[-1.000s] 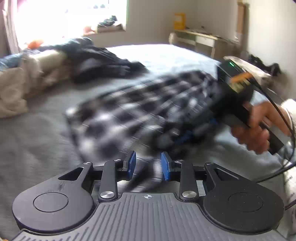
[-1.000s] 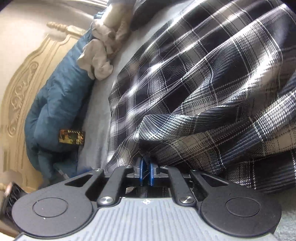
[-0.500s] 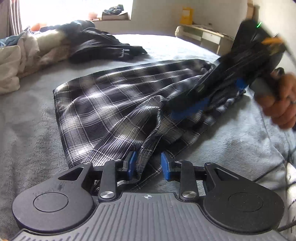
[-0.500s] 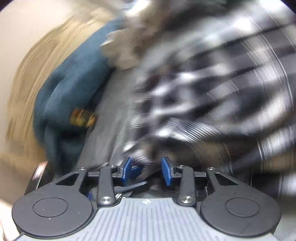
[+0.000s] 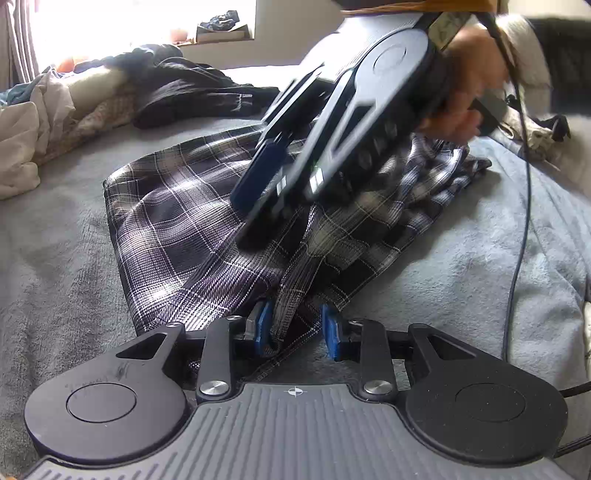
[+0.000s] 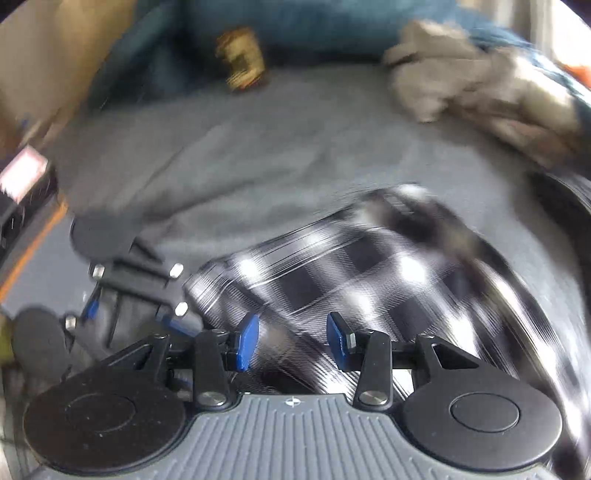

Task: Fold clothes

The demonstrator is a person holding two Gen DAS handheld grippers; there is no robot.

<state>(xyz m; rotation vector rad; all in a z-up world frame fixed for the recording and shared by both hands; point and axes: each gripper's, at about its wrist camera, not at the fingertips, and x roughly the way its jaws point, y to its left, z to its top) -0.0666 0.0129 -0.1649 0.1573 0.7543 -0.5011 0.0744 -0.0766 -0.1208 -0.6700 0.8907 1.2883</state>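
Plaid cloth, my checked shirt (image 5: pixel 192 225), lies half-folded and rumpled on the grey bedspread (image 5: pixel 55 280), a ridge of fabric running toward six o'clock. My left gripper (image 5: pixel 295 328) stands partly open with that ridge between its pads, unpinched. My right gripper (image 6: pixel 291 341) has just been opening, nothing held, above the shirt. Smoothing and further folds remain; a clothes pile (image 5: pixel 92 88) waits at ten o'clock.

Daylight is glaring through the window (image 5: pixel 140 22) at upper left; the right wrist view is smearing with motion blur, edges bending.
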